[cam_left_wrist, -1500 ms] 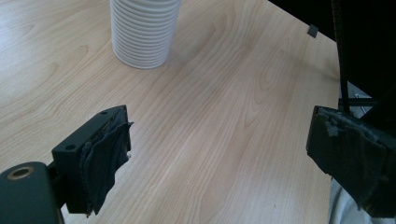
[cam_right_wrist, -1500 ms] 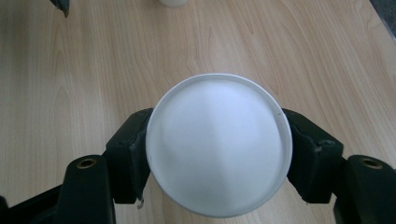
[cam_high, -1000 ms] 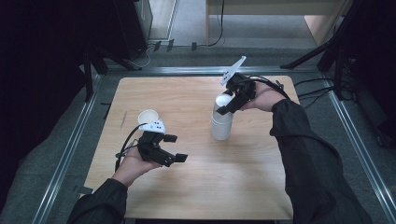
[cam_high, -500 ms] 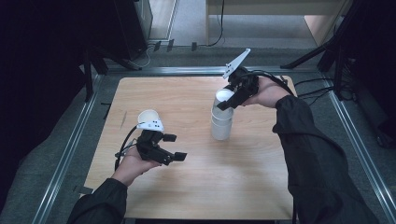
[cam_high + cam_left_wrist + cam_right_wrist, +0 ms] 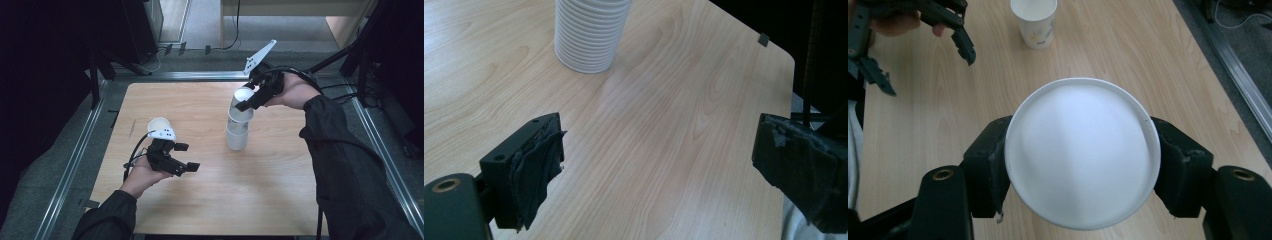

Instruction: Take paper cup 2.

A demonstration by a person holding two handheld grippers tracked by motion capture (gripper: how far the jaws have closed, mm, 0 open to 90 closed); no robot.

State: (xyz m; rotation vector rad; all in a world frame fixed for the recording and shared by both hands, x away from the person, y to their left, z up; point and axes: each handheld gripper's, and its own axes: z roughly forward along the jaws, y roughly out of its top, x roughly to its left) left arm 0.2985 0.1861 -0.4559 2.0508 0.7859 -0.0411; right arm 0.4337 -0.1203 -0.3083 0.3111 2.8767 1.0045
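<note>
Open tabletop [image 5: 280,175] right of the cup stack [image 5: 237,134]; lone cup [image 5: 159,126] seemingly close behind the left hand-held gripper [image 5: 186,156].

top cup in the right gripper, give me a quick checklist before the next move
1. Grip on the top cup: the right gripper has a jaw on each side, just under the rim. Ok.
2. Cup clear of the stack: in the high view it still overlaps the cups below. Not ok yet.
3. Cup shape: the rim looks round in the right gripper view, not crushed. Ok.
4. Stack standing upright on the table: ok.
5. Left gripper: jaws open with nothing between them, off to the side of the stack. Ok.
6. Lone cup: upright, apart from the stack. Ok.
</note>
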